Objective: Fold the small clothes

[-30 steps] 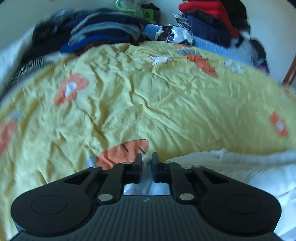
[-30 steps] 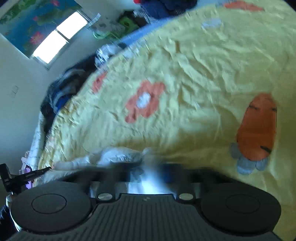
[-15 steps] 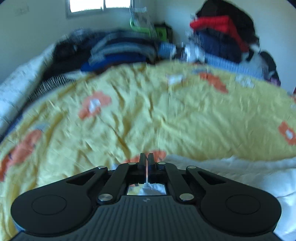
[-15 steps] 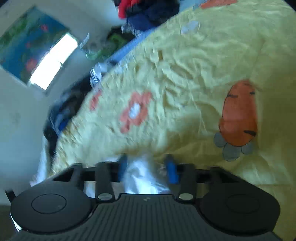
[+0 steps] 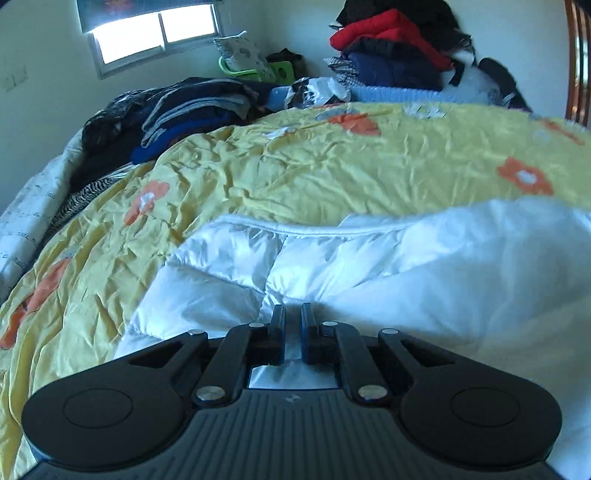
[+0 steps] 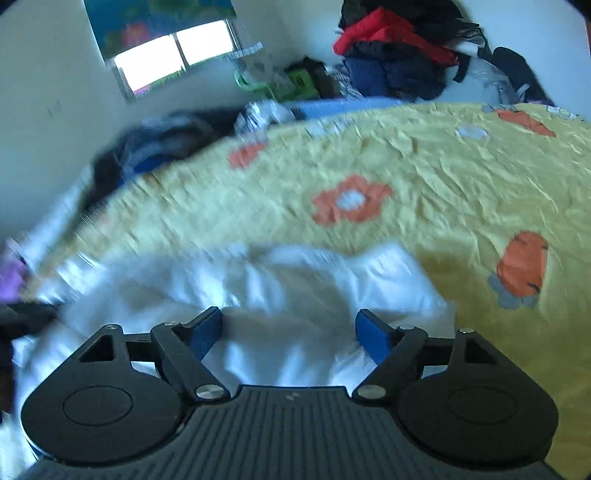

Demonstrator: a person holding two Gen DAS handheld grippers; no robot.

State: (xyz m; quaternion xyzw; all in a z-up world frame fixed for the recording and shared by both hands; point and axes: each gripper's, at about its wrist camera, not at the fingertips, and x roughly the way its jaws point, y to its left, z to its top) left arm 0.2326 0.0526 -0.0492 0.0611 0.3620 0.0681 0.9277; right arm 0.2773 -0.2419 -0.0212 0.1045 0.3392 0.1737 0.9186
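Note:
A white garment point(image 5: 369, 266) lies crumpled on the yellow flowered bedspread point(image 5: 295, 173). My left gripper point(image 5: 293, 317) is shut on a fold of the white garment near its near edge. In the right wrist view the same white garment point(image 6: 258, 288) lies in front of my right gripper point(image 6: 290, 325), which is open wide with its blue pads point(image 6: 371, 334) just above the cloth and holds nothing. That view is blurred by motion.
Stacks of dark folded clothes point(image 5: 192, 107) lie at the bed's far left. A pile of red and navy clothes point(image 5: 391, 48) stands at the far right by the wall. A window point(image 5: 155, 33) is behind. The bedspread point(image 6: 443, 177) stretches to the right.
My right gripper has opened and let go of the white garment. My left gripper has pulled back over the garment, still shut on it. Both cameras have tilted up.

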